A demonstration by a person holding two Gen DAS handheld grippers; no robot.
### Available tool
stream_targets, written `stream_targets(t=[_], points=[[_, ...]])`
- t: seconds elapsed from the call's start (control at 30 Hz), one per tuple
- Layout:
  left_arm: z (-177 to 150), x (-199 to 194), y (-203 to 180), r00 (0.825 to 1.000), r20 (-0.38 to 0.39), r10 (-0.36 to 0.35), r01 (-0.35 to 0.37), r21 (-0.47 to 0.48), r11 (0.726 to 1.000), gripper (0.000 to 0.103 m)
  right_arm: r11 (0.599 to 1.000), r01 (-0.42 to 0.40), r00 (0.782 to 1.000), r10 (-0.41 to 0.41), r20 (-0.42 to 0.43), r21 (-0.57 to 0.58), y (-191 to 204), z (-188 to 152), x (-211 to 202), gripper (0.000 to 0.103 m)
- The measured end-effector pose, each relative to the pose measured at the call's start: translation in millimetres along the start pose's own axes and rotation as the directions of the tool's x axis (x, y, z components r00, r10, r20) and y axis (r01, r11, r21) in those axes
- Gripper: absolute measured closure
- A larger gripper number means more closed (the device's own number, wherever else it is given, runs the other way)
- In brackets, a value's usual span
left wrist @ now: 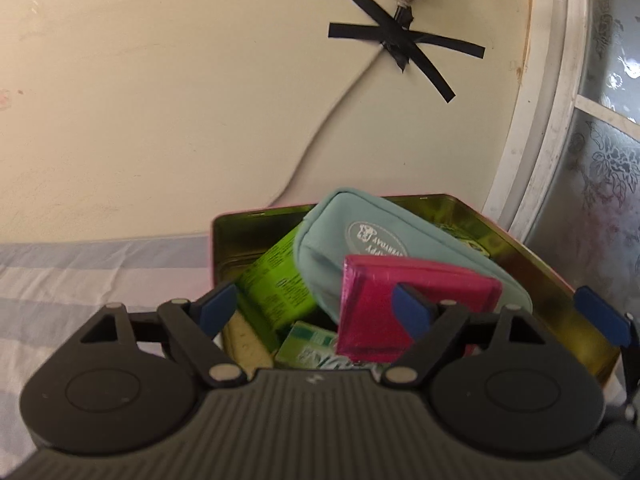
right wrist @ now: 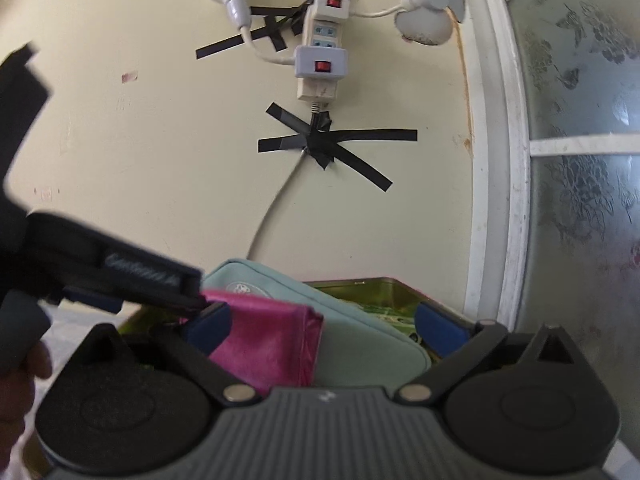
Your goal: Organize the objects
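Looking along your left gripper point(left wrist: 316, 306), you see green boxes point(left wrist: 280, 280) deep in the gold tin point(left wrist: 560, 300); the right view hides them. Both show the pink packet point(left wrist: 400, 304) leaning on the teal pouch point(left wrist: 360, 232). Your left jaws flank it unclamped; your right gripper point(right wrist: 324, 326) stands wide, empty.

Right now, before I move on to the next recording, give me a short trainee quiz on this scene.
1. True or false: the pink packet lies flat on the striped cloth, outside the tin.
2. What colour is the pouch in the tin? A teal, B black, C yellow.
3. Are the jaws of the right gripper open or shut?

Key: 1 false, it stands among the things in the tin, against the pouch. 2 A. 3 open, with the pink packet between them but not clamped.
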State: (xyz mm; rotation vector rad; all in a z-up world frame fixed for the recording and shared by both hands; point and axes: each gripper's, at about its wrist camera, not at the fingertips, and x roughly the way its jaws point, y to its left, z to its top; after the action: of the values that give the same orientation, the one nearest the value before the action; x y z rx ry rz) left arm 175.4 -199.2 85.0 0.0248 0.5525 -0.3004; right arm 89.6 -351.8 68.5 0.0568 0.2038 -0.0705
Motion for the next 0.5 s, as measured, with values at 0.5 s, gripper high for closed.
stream_targets(t=[0.5], points=[[-58,-97,11,0.998,0.069,-0.003,0.000,0.046,0.999,0.015,0.995,-0.012,1.000,0.014,-0.013,0.099,12,-19,-94,0.004]])
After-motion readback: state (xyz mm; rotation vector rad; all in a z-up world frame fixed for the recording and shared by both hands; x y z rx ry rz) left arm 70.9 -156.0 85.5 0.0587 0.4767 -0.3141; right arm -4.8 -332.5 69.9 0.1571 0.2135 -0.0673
